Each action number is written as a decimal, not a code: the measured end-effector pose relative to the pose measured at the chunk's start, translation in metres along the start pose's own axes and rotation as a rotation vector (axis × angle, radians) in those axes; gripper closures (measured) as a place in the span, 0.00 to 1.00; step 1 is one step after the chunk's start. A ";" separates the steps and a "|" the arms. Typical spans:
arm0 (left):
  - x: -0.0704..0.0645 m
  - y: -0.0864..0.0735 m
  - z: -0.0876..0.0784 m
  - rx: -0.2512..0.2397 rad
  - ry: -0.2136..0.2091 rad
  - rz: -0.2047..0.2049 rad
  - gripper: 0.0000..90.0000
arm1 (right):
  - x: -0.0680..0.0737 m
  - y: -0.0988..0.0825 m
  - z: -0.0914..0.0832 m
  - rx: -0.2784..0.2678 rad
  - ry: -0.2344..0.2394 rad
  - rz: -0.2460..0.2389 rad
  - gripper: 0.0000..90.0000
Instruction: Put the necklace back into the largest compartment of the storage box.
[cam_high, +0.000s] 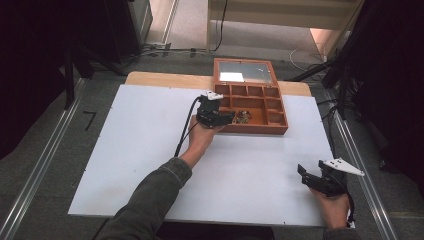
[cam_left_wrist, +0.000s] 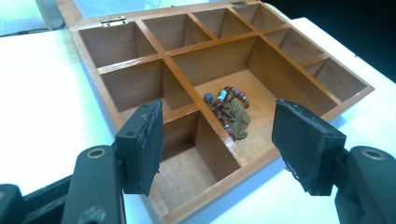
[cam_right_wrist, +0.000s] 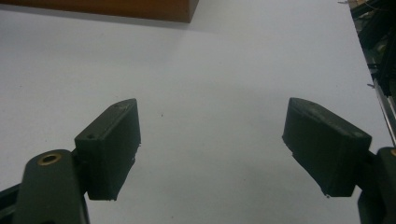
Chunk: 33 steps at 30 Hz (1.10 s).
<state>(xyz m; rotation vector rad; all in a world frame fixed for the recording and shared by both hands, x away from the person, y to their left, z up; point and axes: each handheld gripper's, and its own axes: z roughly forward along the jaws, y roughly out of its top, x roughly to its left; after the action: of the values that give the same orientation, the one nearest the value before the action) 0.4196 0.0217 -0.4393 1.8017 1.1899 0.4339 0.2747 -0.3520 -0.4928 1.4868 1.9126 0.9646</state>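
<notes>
Lying ahead of the spread left tool (cam_left_wrist: 219, 140), beads (cam_left_wrist: 229, 112) fill the box (cam_left_wrist: 299, 60).

- An olive-grey sleeve (cam_high: 150, 200) is covering the person's left forearm.
- A black cable (cam_high: 184, 131) is trailing from the left gripper (cam_high: 226, 118).
- A grey three-cornered plate (cam_high: 343, 166) is topping the black right gripper (cam_high: 306, 176).

Three cameras: one overhead, two riding low between jaws.
High view looks forward and down on the whole table (cam_high: 150, 165), wooden box (cam_high: 280, 127) at one o'clock. Left gripper view sits close over that box (cam_left_wrist: 140, 28). Right gripper view skims bare table (cam_right_wrist: 210, 70), the box corner (cam_right_wrist: 140, 9) at eleven o'clock.
</notes>
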 end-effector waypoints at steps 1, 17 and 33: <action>0.001 0.000 -0.001 0.001 0.003 0.004 0.38 | 0.000 0.000 0.000 -0.001 0.001 -0.001 0.19; 0.020 -0.012 -0.017 0.004 0.023 -0.010 0.37 | 0.000 0.000 0.000 0.000 -0.003 -0.009 0.19; 0.041 -0.023 -0.037 -0.010 0.039 -0.025 0.36 | 0.001 0.000 0.000 0.004 -0.005 -0.010 0.19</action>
<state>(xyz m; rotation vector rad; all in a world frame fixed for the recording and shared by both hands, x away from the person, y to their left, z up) 0.4007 0.0785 -0.4465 1.7757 1.2331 0.4614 0.2742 -0.3512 -0.4930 1.4797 1.9177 0.9524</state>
